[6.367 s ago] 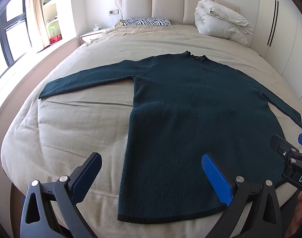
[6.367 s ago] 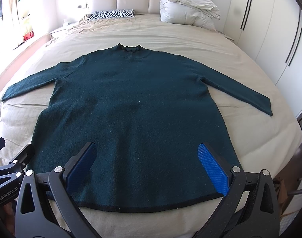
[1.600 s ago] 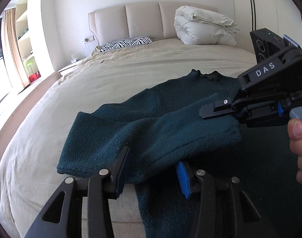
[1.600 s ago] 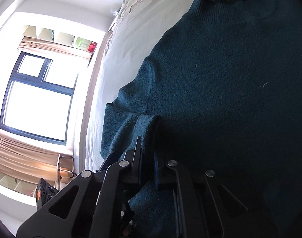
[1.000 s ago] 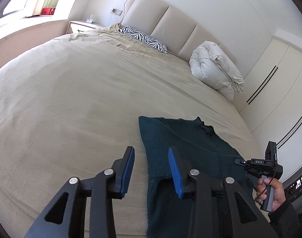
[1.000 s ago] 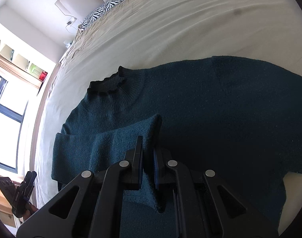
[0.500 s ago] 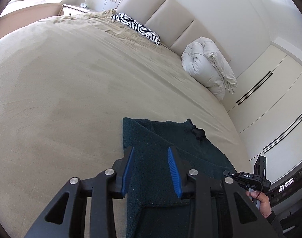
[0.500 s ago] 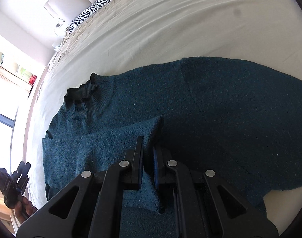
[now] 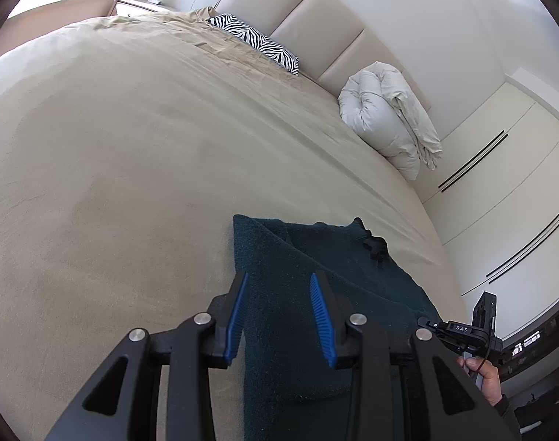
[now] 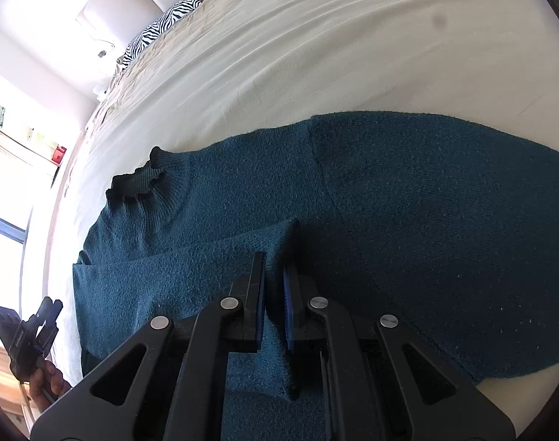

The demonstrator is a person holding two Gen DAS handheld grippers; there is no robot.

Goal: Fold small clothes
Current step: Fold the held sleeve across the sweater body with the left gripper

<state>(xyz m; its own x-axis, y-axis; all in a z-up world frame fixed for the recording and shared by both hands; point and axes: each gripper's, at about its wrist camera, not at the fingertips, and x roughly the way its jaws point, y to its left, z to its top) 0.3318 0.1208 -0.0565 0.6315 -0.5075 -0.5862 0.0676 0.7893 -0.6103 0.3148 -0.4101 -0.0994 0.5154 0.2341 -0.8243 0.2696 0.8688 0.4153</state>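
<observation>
A dark teal knit sweater lies on the beige bed, its left shoulder edge folded in. In the right wrist view one sleeve is laid across the sweater's body, below the ribbed collar. My right gripper is shut on that sleeve's cuff end, low over the body. My left gripper hovers over the folded left edge, jaws partly apart, pads touching nothing. Each gripper shows in the other's view: the right gripper and the left gripper, each in a hand.
A zebra-print pillow and a rolled white duvet lie by the padded headboard. White wardrobe doors stand along the right side. A nightstand and bright windows are at the left.
The sweater lay flat with both sleeves spread; one sleeve now lies across the body. Over the last second my left gripper slid over the folded edge and the right sank slightly with the cuff.
</observation>
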